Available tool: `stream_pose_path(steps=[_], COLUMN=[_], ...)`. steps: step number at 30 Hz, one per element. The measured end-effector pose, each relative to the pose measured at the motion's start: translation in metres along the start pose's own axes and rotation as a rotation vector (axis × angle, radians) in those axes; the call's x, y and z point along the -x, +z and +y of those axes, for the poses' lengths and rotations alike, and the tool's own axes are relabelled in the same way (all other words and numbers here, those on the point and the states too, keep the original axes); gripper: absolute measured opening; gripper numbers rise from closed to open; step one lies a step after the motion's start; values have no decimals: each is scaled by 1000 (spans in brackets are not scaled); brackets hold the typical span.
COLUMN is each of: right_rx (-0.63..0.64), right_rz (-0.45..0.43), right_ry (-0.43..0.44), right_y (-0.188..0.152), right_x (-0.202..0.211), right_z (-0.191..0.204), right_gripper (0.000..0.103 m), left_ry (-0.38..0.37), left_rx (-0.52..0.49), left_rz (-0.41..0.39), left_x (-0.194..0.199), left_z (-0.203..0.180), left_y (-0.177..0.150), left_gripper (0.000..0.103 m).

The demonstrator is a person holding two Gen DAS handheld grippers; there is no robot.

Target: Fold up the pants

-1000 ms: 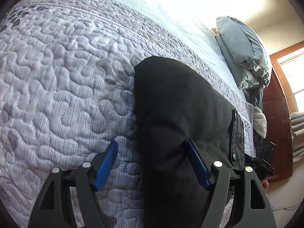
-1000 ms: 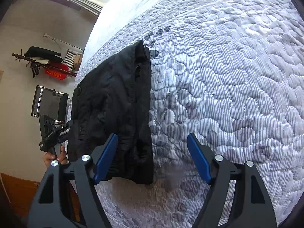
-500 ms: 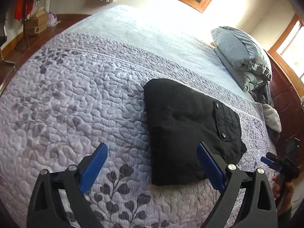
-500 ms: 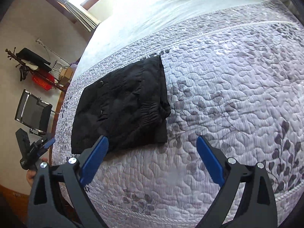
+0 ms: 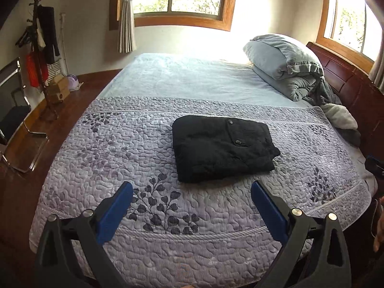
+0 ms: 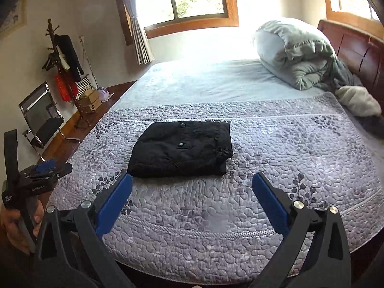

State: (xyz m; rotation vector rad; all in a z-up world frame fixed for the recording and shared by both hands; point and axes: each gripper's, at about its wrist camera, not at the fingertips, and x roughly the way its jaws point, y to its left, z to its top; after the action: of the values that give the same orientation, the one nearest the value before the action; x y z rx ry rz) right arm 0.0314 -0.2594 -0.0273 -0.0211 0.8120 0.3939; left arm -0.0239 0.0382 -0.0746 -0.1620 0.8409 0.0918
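I'm holding the left hand-held gripper (image 5: 192, 192) over the near edge of the bed (image 5: 192, 84), its blue pads (image 5: 115, 212) spreading apart, nothing between them. The right hand-held gripper (image 6: 192, 187) is doing the same: jaws opening wide, empty, hanging above the quilt (image 6: 276, 144). Neither one is touching fabric.

Just ahead of both grippers the black pants (image 5: 222, 147) are lying folded into a compact rectangle on the purple quilt, flat, two snap buttons (image 5: 238, 141) facing up. From the right wrist view the pants (image 6: 182, 150) are sitting ahead and slightly left of centre, their near left corner just beyond the left pad's tip.

Further out, a grey pillow (image 5: 283, 55) and a bundled blanket are piling up by the wooden headboard (image 5: 348, 81), ahead and to the right. Ahead-left, a coat rack (image 6: 62, 72) and a chair (image 6: 40, 115) are standing on the wood floor. I'm seeing the left hand-held gripper at the left edge of the right wrist view, a hand (image 6: 14, 225) gripping its handle.
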Motion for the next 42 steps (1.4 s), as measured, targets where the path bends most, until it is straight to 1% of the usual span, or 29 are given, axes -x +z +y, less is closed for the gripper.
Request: stream_pose_path(steps=[2,4,5,7,9,13,16,17,21,25,29,31,35,38,42], right_rx=[39,69,76,85,90,101,101,99,99,93,106,110,116,117,119], right_rz=[-35,-64,-76,-94,-108,-108,-116,-117,-117,-115,-133,-140,-146,-149,-149], right_ry=[-35,-62,-64,-63,-71,-76,-72,-68,-55,-40,-38,-36,-37,-38,-42], right_y=[-4,-10,-14,-22,-29,-42,-52,-55,-65,-73,-76,-77,-79,-80,-80], right_x=[27,51,61,83,100,123,136,138,147,155,164,169,173,174,174], right_z=[15,27,32,40,46,56,59,60,61,65,70,72,75,75,75], right_gripper=[100,100,100,100,100,100,100,100,100,100,100,100,100,100,100], left_ry=[3,-1,-8,12,14,20,-23,-27,-22,-12,14,9,26,4,1], left_rx=[-15,0,10,16,26,7,-5,-11,-5,1,12,17,27,46,46], left_rz=[-19,-43,-59,-86,-111,-167,-177,-176,-170,-185,-194,-195,-215,-205,-200], left_x=[26,52,65,87,108,146,168,173,190,203,211,214,220,221,220], left_z=[-12,-20,-23,-29,-34,-48,-58,-61,-68,-70,-69,-68,-66,-63,-63], left_y=[-6,-12,-16,-22,-29,-47,-62,-66,-81,-91,-95,-95,-96,-95,-95], left_gripper=[99,99,99,99,99,99,99,99,99,99,99,99,99,99,99])
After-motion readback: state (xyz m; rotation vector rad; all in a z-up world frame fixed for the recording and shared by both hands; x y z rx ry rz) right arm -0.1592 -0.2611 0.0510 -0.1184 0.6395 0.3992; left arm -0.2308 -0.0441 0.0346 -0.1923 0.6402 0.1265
